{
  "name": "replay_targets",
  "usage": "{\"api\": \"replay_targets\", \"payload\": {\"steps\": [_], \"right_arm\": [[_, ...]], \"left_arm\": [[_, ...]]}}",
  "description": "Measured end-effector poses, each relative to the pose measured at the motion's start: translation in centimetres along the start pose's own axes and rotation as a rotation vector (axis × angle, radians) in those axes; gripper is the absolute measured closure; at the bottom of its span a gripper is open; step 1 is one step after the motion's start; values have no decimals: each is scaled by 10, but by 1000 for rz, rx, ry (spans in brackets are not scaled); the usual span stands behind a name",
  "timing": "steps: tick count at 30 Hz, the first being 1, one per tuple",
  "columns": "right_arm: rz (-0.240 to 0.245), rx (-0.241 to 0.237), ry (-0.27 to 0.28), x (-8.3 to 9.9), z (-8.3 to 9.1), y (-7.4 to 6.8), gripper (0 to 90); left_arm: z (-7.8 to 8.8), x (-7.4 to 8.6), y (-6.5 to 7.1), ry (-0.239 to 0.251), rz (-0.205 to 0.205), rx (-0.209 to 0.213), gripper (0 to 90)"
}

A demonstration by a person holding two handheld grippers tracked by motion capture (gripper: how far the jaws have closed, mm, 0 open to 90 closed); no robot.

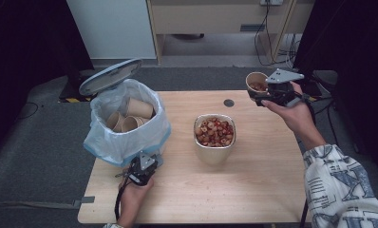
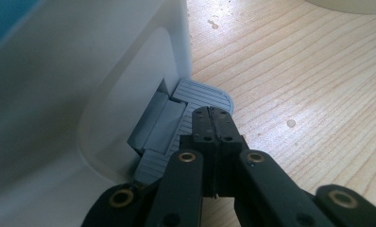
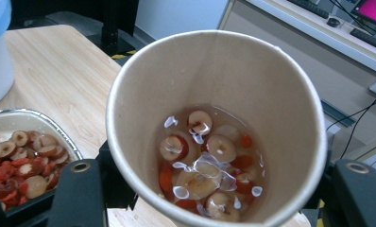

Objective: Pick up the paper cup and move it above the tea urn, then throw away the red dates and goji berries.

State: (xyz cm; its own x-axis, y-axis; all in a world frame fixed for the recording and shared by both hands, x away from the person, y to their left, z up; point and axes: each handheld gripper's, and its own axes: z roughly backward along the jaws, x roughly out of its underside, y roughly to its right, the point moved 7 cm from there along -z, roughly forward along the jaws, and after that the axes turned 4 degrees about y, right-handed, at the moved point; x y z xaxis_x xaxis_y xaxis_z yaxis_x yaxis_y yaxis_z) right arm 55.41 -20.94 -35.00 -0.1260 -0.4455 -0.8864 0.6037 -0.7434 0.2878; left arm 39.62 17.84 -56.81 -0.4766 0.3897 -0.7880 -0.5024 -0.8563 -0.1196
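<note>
Brown paper made up the cup that our right gripper held at the upper right of the high view, above the far right part of the table; its jaws were clenched on the cup's sides. In the right gripper view the cup took up the middle of the frame, tilted a little, with sliced red and pale fruit lying in clear liquid at its bottom. A foil tray full of the same fruit stood near the middle of the table, well apart from the cup; we saw its corner again at the lower left of the right gripper view. At the left of the high view a bin lined with a plastic bag stood on the table with its lid raised, and several empty paper cups lay inside. Our left gripper sat at the bin's foot, lower left of centre. In the left gripper view its jaws were pressed together with nothing between them, their tips resting on the grey ribbed pedal at the base of the bin's white wall.
</note>
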Motion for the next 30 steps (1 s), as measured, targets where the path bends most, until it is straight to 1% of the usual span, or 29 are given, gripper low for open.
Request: {"api": "replay_targets", "payload": {"steps": [4,7,11,19,21,24,25,26,27,30], "right_arm": [[0,-4,5,-2,0,-1,347],[12,-16,3,-4,-1,-6,347],[11,-21,6,-5,-2,-8,347],[18,-23,8,-6,-2,-9,346],[15,-15,11,-9,-1,-8,346],[18,-22,17,-12,-1,-11,347],[33,-40,21,-14,-1,-17,346],[33,-40,21,-14,-1,-17,346],[44,-49,24,-16,-1,-20,346],[43,-46,28,-17,0,-20,346]], "left_arm": [[0,0,0,0,1,2,891],[0,0,0,1,1,2,891],[0,0,0,1,2,3,891],[0,0,0,0,1,2,891],[0,0,0,0,1,2,891],[0,0,0,0,1,2,891],[0,0,0,0,0,2,891],[0,0,0,0,0,2,891],[0,0,0,0,0,2,891],[0,0,0,0,0,2,891]]}}
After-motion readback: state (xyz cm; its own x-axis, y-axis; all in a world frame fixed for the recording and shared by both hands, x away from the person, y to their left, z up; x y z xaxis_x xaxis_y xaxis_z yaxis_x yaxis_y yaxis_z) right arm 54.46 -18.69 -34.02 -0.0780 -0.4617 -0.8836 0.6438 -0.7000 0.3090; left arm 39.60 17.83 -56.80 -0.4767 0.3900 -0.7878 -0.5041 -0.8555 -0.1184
